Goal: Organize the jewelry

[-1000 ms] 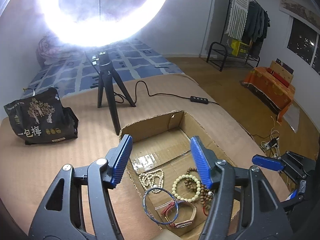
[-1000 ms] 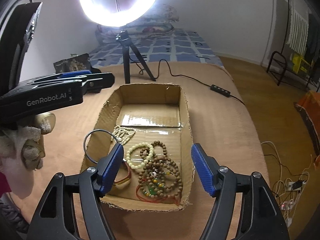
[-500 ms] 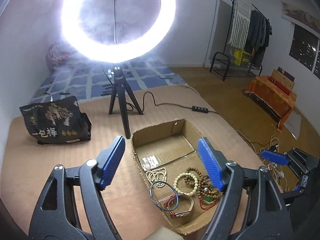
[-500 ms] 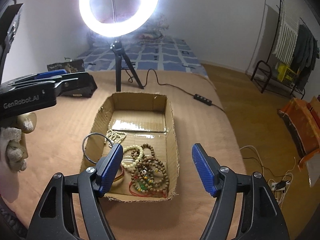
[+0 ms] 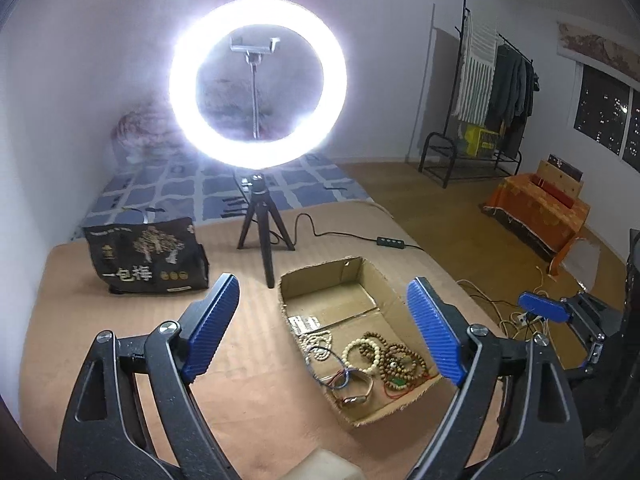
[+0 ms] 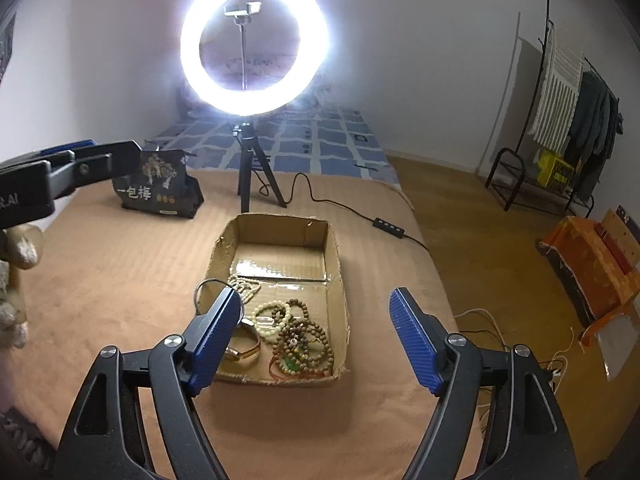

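Bedroom, tan blanket-covered bed point(image 6: 120, 280), ring light point(image 6: 254, 44) glaring at far end. Cardboard box point(image 6: 338, 280) mid-bed holds jewelry – bead bracelets point(image 6: 304, 336), pale bead strand point(image 5: 316, 338), bangles. Your left gripper point(image 5: 324, 332) and right gripper point(image 6: 316, 338) both gape wide, empty, high above box. Judgement: no piece picked yet – descend, single out one. Tangled strands hard to separate; right finger hides bangle.

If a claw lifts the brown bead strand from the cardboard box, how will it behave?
The brown bead strand lies in loose overlapping coils, so it is probably floppy and would dangle. It touches the cream bead bracelet and a red cord, so these may snag and drag along. Its round beads could slip between the pads.
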Demonstrator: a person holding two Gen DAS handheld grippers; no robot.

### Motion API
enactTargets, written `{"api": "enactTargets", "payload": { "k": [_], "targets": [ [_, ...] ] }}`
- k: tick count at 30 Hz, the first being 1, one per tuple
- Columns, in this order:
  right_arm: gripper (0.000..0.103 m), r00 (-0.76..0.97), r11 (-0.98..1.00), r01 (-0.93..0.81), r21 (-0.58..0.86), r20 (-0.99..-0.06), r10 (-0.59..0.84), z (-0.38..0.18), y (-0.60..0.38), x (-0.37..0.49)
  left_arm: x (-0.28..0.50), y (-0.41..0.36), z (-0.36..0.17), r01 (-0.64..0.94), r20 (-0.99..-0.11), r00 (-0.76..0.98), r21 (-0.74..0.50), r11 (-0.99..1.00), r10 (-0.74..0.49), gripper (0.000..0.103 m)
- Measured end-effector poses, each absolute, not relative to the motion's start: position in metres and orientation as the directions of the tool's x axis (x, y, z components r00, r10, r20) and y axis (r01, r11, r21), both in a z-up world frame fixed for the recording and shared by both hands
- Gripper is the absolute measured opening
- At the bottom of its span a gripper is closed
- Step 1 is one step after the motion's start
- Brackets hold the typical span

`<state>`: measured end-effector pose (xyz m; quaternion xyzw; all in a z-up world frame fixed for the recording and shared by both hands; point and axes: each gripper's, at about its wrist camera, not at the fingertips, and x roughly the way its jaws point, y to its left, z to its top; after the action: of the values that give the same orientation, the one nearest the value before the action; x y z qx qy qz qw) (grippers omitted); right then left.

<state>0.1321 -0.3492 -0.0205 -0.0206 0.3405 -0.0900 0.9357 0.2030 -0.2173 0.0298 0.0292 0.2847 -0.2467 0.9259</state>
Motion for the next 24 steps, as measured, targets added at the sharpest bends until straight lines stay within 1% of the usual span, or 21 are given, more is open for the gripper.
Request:
{"api": "enactTargets", "payload": {
  "k": [5, 9, 12, 15, 19, 20, 22, 24],
  "targets": [
    [0.077, 0.768, 0.981, 0.166, -0.099, -0.611, -0.191, -0.012, -0.344, 0.115, 0.176, -0.202, 0.035, 0.469, -0.538, 0.735, -0.036, 0.882, -0.413, 0.089],
    [0.078, 0.780, 0.980, 0.183, -0.083, -0.595, -0.196, -0.008, -0.342, 0.103, 0.156, -0.188, 0.034, 0.460, -0.543, 0.737, -0.031, 0.887, -0.401, 0.089],
    [0.080, 0.789, 0.976, 0.204, -0.070, -0.578, -0.207, -0.007, -0.339, 0.093, 0.144, -0.182, 0.032, 0.455, -0.545, 0.738, -0.036, 0.890, -0.399, 0.090],
    [0.081, 0.794, 0.973, 0.221, -0.060, -0.568, -0.216, -0.008, -0.336, 0.086, 0.133, -0.179, 0.029, 0.465, -0.563, 0.721, -0.038, 0.885, -0.403, 0.090],
    [0.081, 0.801, 0.973, 0.226, -0.054, -0.557, -0.217, -0.010, -0.330, 0.078, 0.122, -0.174, 0.026, 0.457, -0.558, 0.730, -0.031, 0.889, -0.395, 0.090],
    [0.081, 0.803, 0.972, 0.225, -0.061, -0.554, -0.221, -0.010, -0.329, 0.077, 0.120, -0.173, 0.025, 0.454, -0.558, 0.732, -0.029, 0.890, -0.391, 0.091],
    [0.081, 0.807, 0.972, 0.220, -0.076, -0.546, -0.225, -0.009, -0.325, 0.076, 0.117, -0.173, 0.024, 0.457, -0.556, 0.732, -0.027, 0.889, -0.393, 0.099],
    [0.081, 0.813, 0.973, 0.216, -0.079, -0.537, -0.224, -0.008, -0.324, 0.075, 0.114, -0.173, 0.025, 0.460, -0.545, 0.740, -0.017, 0.888, -0.394, 0.101]
  ]
}}
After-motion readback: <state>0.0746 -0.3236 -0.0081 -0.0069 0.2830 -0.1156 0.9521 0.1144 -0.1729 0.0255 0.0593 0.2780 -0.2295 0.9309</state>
